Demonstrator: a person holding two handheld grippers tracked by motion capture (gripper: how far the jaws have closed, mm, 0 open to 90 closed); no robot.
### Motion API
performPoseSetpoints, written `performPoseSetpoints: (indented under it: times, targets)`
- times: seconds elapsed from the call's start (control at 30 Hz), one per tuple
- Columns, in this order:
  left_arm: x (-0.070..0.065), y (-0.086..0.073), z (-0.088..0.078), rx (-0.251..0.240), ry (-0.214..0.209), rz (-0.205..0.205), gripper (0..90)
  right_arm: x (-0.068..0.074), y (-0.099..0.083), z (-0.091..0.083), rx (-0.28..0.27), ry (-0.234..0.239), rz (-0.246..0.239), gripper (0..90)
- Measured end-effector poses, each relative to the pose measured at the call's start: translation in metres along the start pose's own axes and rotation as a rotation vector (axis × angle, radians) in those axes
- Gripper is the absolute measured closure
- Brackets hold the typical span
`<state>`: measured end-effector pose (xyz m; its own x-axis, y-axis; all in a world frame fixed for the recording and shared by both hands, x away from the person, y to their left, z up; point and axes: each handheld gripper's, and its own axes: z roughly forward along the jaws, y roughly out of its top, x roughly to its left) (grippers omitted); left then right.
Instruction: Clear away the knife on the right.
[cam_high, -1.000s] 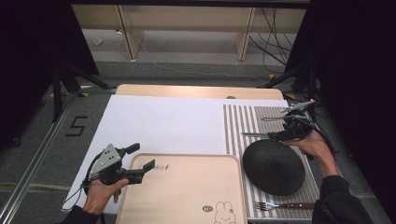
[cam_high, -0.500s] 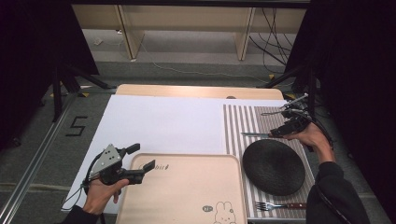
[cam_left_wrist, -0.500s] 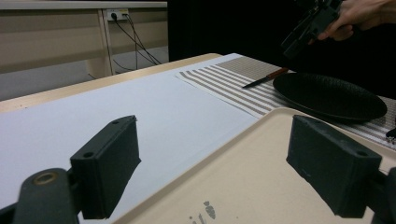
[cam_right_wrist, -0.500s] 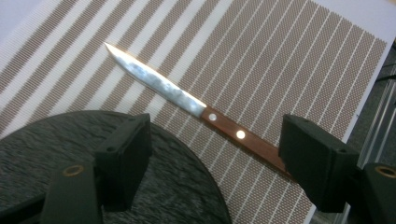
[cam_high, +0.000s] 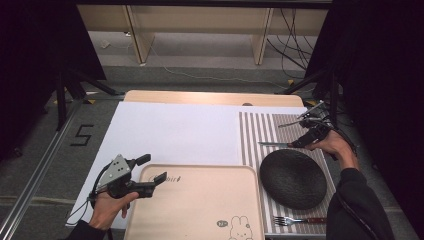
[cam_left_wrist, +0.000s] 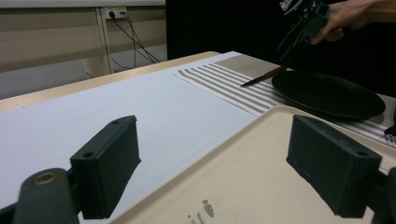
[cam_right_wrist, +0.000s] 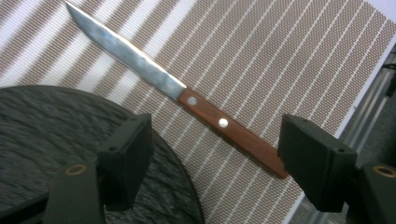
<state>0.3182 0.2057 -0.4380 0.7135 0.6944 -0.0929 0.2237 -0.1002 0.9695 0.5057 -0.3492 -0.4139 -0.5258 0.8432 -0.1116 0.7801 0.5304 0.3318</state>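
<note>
Since one second ago the right gripper (cam_high: 311, 131) has moved off the black plate (cam_high: 293, 178) toward 12 o'clock and now hangs over the knife (cam_right_wrist: 177, 93). In the right gripper view its jaws stand spread, one on each side of the wooden handle and clear of it. Judgement: the plate is set down and the knife is the next item to pick up; the grasp has not begun.

The knife lies flat on the striped placemat (cam_high: 260, 131) at 12 o'clock of the plate, blade tip toward 9 o'clock, handle under the right gripper. The handle end lies close to the mat's 3 o'clock edge.

The left gripper (cam_high: 150, 175) has not moved over the same interval. It rests at the tray's (cam_high: 200, 200) 9 o'clock corner, jaws spread, holding nothing.

Surroundings: a fork (cam_high: 295, 220) lies at 6 o'clock of the plate, on the mat. A white sheet (cam_high: 170, 130) covers the table at 9 o'clock of the mat.

Obstruction, as a judgement: the plate rim sits just beside the knife handle, so the jaw nearest it has little room to descend.
</note>
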Motion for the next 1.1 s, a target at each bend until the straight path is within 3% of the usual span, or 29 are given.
performPoseSetpoints:
  times: [0.1,0.2,0.23,0.27,0.3,0.43,0.53,0.87,1.07,1.1]
  targets:
    - [0.0,0.0,0.0,-0.002,0.001,-0.002,16.0,0.0,0.0,0.001,0.018,0.025,0.024,28.8]
    - [0.0,0.0,-0.001,-0.002,-0.001,-0.001,16.0,-0.006,0.001,0.007,0.02,0.007,-0.03,28.9]
    - [0.0,0.0,-0.001,-0.003,-0.001,0.0,16.0,-0.006,0.002,0.007,0.041,0.016,-0.007,29.2]
    - [0.0,0.0,-0.001,-0.003,0.0,0.001,16.0,-0.006,0.002,0.009,0.039,-0.01,0.002,29.9]
    - [0.0,0.0,-0.001,-0.004,-0.001,0.001,16.0,-0.006,0.001,0.008,0.062,0.01,0.034,30.4]
    - [0.0,0.0,-0.001,-0.001,0.002,-0.002,16.0,-0.011,0.0,0.013,0.048,-0.004,-0.015,30.5]
    - [0.0,0.0,-0.001,0.001,0.003,-0.002,16.0,-0.009,0.001,0.014,0.058,-0.009,-0.003,30.6]
    - [0.0,0.0,-0.001,0.002,0.004,-0.009,16.0,-0.008,0.005,0.024,0.084,-0.024,-0.041,31.3]
    - [0.0,0.0,-0.001,0.004,0.004,-0.005,16.0,-0.008,0.008,0.025,0.103,-0.035,-0.03,33.2]
    - [0.0,0.0,-0.001,0.004,0.004,-0.007,16.0,-0.009,0.007,0.026,0.096,-0.035,-0.059,33.3]
